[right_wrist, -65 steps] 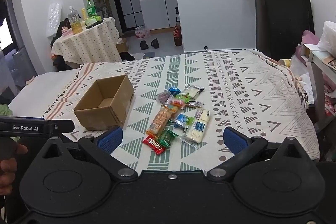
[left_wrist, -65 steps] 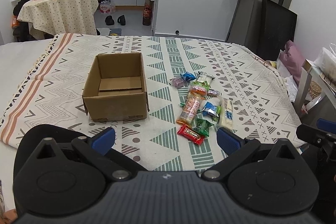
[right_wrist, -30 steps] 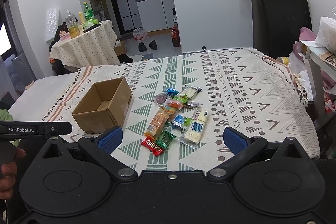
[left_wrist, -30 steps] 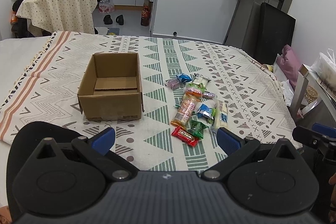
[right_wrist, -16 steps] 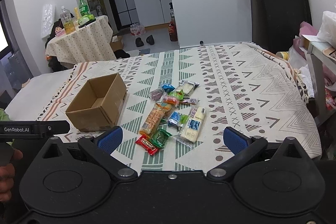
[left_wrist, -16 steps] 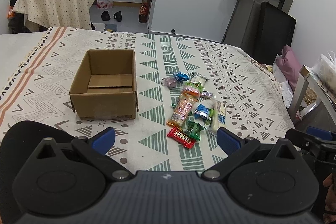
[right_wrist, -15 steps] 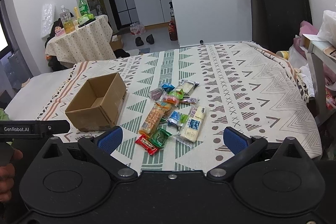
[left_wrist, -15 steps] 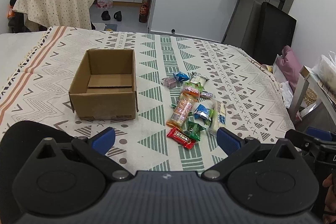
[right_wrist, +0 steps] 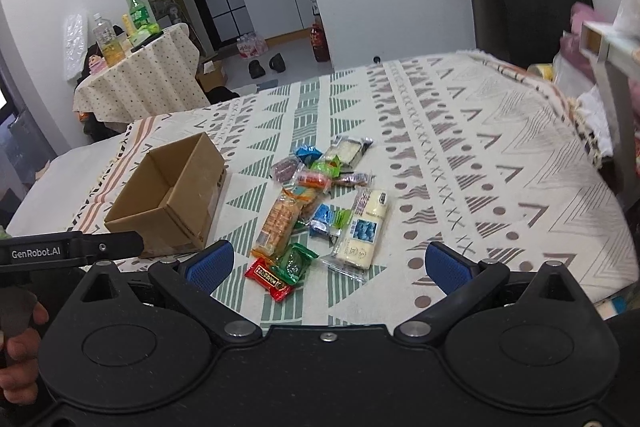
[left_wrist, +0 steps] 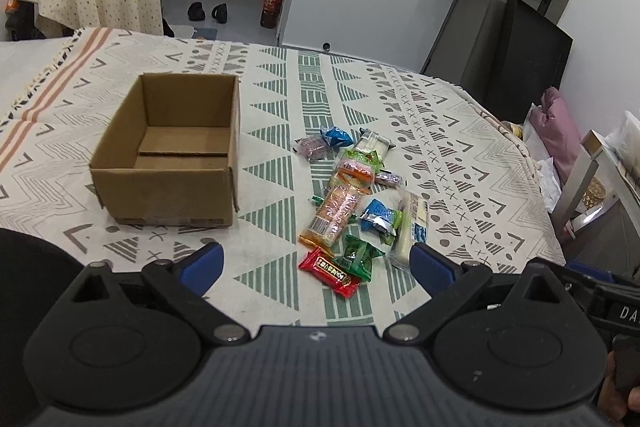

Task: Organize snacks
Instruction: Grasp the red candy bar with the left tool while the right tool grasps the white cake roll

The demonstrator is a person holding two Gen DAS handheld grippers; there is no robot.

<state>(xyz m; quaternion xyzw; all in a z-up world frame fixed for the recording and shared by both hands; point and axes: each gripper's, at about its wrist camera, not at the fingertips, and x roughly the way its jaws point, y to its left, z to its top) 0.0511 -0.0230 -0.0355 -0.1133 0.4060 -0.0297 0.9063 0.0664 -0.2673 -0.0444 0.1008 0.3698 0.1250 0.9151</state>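
On the patterned bed cover [left_wrist: 280, 99], my two grippers sit nearer the snacks than a moment ago.

Since the earlier frames I have brought both views forward and lower, so the cardboard box [left_wrist: 168, 151] and the snack pile [left_wrist: 352, 199] loom larger. My left gripper [left_wrist: 316, 267] is spread wide and holds nothing; the red packet [left_wrist: 330, 271] and green packet [left_wrist: 357, 255] lie just ahead between its blue fingertips [left_wrist: 200, 265]. My right gripper [right_wrist: 326, 265] is likewise released, with the red packet [right_wrist: 269, 278] ahead and the white bar [right_wrist: 362, 227] beyond. The empty box stands upright left of the pile, apart from it.
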